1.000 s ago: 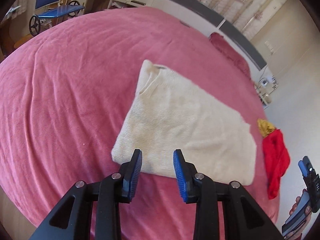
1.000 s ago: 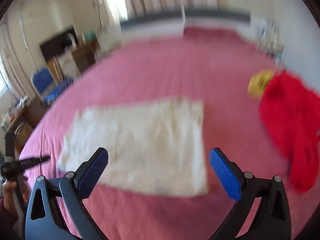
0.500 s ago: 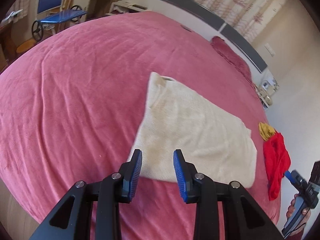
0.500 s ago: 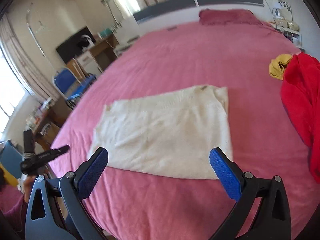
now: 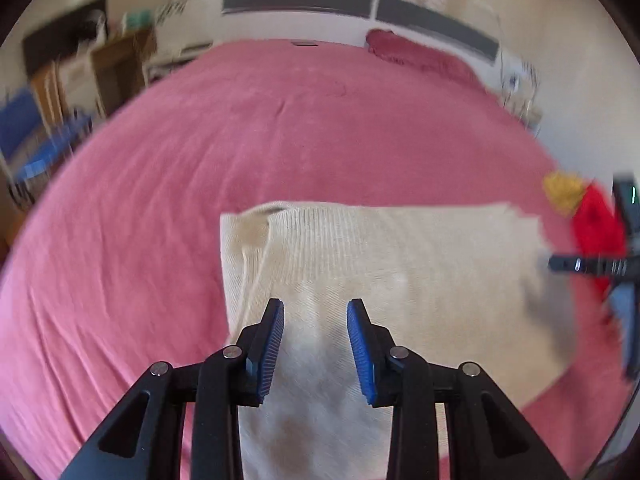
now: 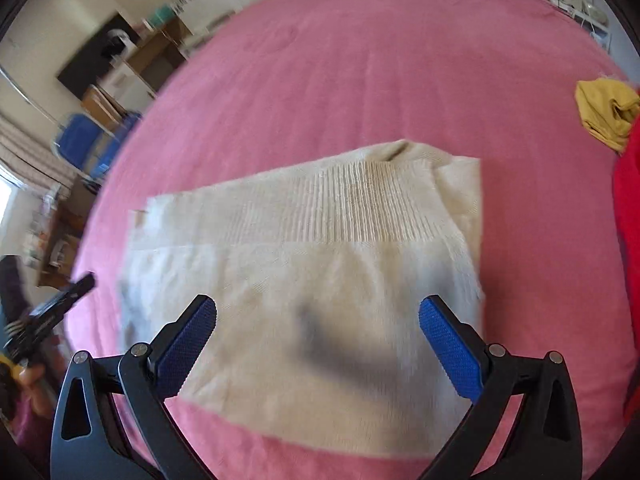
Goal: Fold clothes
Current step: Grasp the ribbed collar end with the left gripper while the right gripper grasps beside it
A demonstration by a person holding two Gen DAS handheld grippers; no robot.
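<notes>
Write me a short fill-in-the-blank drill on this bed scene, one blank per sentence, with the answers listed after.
1. The cream sweater lies folded on a bedspread whose colour is ____.
2. Beside the red garment sits a crumpled cloth whose colour is ____.
3. Of the two tools, the one whose blue pads stand wider apart is the ____ tool.
4. The left tool holds ____ between its pads.

Missing words: pink; yellow; right; nothing

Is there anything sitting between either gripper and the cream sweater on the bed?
Nothing visible. Both the left gripper and right gripper hang open directly over the cream sweater; the red garment lies off to its side.
</notes>
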